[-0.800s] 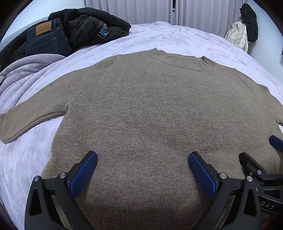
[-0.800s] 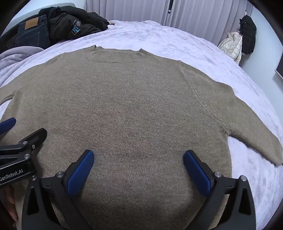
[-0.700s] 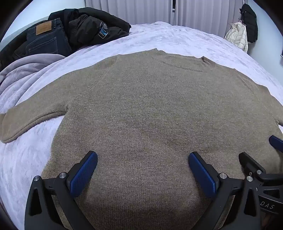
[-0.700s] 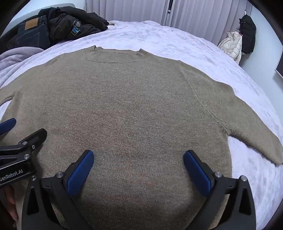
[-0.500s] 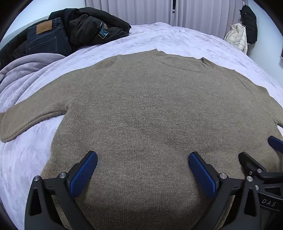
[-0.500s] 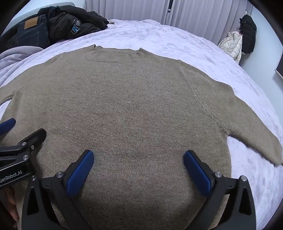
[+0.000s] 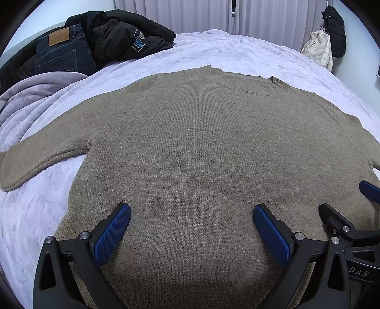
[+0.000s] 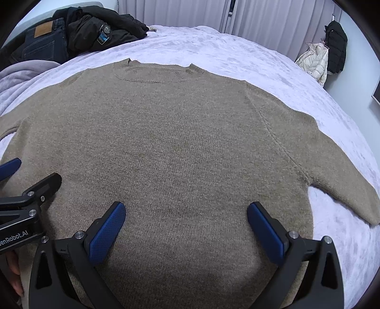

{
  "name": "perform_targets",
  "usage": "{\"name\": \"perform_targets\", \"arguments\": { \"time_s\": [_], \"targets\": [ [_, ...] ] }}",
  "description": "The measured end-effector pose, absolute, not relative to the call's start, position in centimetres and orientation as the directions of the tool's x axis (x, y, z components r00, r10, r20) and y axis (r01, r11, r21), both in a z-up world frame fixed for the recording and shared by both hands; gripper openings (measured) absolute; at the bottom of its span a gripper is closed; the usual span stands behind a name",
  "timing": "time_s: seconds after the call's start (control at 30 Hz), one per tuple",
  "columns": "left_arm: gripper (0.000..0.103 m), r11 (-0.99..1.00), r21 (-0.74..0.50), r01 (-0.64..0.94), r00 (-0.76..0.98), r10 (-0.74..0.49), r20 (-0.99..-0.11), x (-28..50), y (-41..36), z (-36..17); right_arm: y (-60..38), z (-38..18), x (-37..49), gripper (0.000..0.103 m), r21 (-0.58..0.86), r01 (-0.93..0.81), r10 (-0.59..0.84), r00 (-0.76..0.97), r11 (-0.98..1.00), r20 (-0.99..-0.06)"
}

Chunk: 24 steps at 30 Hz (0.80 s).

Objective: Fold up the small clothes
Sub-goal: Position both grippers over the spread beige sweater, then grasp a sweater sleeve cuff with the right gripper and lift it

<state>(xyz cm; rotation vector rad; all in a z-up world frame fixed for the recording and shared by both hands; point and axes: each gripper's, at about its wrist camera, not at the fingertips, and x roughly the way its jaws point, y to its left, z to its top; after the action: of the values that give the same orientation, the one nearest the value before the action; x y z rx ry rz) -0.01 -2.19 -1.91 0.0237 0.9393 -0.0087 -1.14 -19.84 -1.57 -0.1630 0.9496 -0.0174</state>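
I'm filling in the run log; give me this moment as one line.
stage: pre-fold | sweater: flat on bed, sleeves out | left gripper: open, empty | right gripper: open, empty

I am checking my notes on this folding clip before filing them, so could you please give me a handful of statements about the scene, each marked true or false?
1. The brown sweater lies spread flat on the bed, sleeves out to both sides. True.
2. The left claw is shut on the sweater's hem. False: its jaws stand wide open above the knit and hold nothing.
3. The right claw is open and empty. True.
4. The sweater's collar points toward the claws. False: it lies at the far end, toward the curtains.
5. Dark jeans and a black jacket are piled at the bed's far left. True.
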Motion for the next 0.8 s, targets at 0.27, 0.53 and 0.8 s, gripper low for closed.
{"name": "perform_targets", "arguments": {
  "time_s": [0.27, 0.53, 0.8],
  "targets": [
    [0.103, 1.000, 0.029, 0.003, 0.570, 0.022, -0.822, 0.4, -2.6, -0.6, -19.9, -0.8, -0.8, 0.102, -0.148, -0.086, -0.084, 0.507, 0.985, -0.858],
    [0.103, 0.995, -0.006, 0.096, 0.579, -0.060, -0.813, 2.0, -8.1, 4.3, -28.1, 6.4, -3.9, 0.101, 0.020, 0.016, 0.005, 0.656, 1.000, -0.755],
    [0.103, 0.986, -0.027, 0.164, 0.543, -0.113, -0.832, 7.5, -17.5, 5.5, -44.0, 7.3, -6.8, 0.101, 0.052, 0.357, -0.206, 0.644, 0.933, -0.737]
  ]
}}
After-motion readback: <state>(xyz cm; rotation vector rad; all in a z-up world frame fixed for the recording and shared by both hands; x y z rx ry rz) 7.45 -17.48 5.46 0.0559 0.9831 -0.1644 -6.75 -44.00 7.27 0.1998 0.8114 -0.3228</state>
